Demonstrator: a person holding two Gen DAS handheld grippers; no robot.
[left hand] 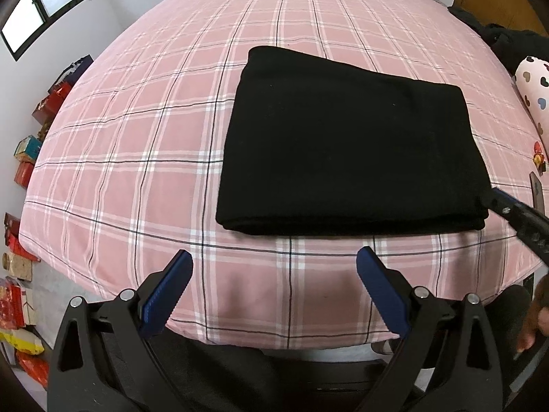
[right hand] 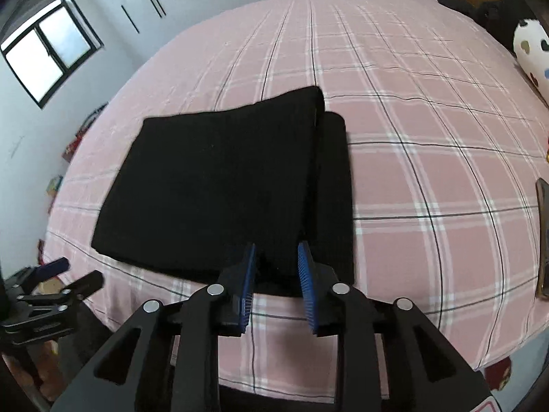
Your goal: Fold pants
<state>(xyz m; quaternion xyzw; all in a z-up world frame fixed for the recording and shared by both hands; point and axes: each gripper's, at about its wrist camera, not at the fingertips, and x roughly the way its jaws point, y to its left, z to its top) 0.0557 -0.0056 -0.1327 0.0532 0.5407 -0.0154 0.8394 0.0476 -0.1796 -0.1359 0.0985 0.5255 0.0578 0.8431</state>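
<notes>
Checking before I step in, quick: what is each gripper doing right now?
Left gripper: open, empty, short of the pants.
Right gripper: jaws partly apart at the pants' near corner; grip cannot be told.

Each gripper is a matte black frame with triangular cut-outs and round silver pivot bolts. The left gripper (left hand: 274,267) and right gripper (right hand: 277,257) carry two fingers apiece, each faced with a ridged blue pad (left hand: 164,295). Fingertips of a bare hand (left hand: 535,322) show at one edge.

Both wrist views look steeply down from the bed's (left hand: 137,158) near edge, sharing the folded black pants (left hand: 350,151), the right view nearer.
</notes>
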